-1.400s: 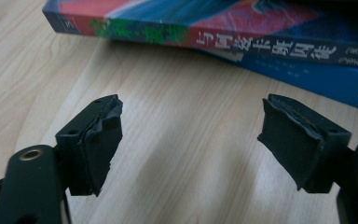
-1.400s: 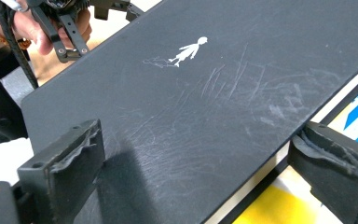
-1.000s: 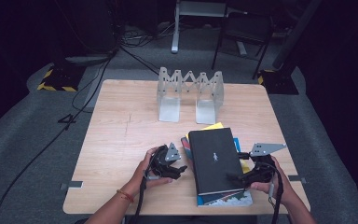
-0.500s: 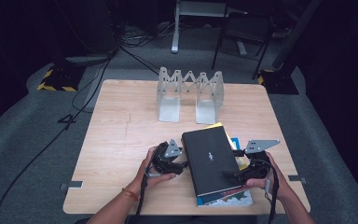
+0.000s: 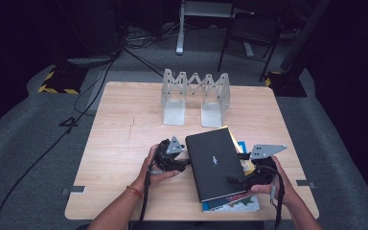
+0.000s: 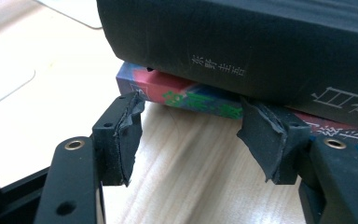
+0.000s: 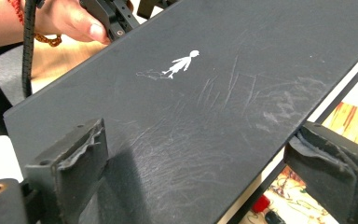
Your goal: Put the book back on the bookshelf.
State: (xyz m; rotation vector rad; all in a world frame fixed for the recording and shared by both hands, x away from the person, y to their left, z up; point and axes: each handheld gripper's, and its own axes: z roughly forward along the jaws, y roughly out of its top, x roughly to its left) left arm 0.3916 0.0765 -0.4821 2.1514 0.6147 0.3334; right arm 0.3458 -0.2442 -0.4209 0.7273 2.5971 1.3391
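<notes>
On the wooden tabletop, near the person's edge, a black book is lying atop a stack of colourful books, with a folding metal bookstand standing well apart behind it. At the stack's left side, the left hand-held gripper is sitting with its jaws unclenched, just having been closing, its pads against the spines and pinching nothing. At the right side, the right hand-held gripper is straddling the black book's cover with jaws spread, not clamping it.

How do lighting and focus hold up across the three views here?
High view: table lit, surroundings nearly black, picture soft. Left gripper view: bright tabletop, black book spine lettering sharp, near jaws slightly soft. Right gripper view: light rakes the book's cover, showing scuffs; jaws cast a shadow on it.
</notes>
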